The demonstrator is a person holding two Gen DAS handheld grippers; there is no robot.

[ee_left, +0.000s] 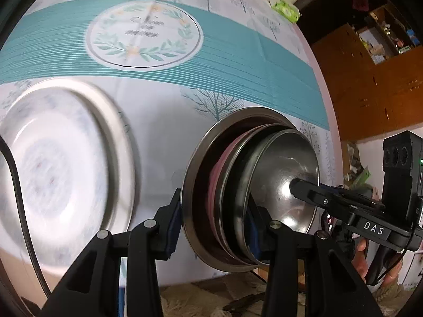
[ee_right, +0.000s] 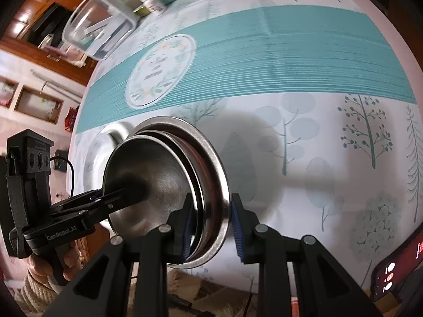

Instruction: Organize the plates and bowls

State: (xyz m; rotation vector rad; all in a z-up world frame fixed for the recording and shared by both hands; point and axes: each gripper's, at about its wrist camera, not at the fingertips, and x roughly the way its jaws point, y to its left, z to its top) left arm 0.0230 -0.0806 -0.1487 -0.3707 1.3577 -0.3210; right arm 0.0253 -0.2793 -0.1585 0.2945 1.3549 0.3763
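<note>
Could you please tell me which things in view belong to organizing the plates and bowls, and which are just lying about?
Job:
- stack of steel bowls, gripped at opposite rims by left gripper and right gripper
- white plate

Lying about:
- clear container
- phone
- green packet
- small jar

Left gripper: points steeply down, jaws partly closed; one blue pad on the outside of the stack's rim, the other inside it, both pressing.
Right gripper: points steeply down, jaws partly closed across the opposite rim; inner pad against the nested dishes, outer pad at the wide rim's edge.
Left hand: wrapped around the left gripper's handle, a knitted cuff at the wrist.
Right hand: fingers curled around the right gripper's handle.
</note>
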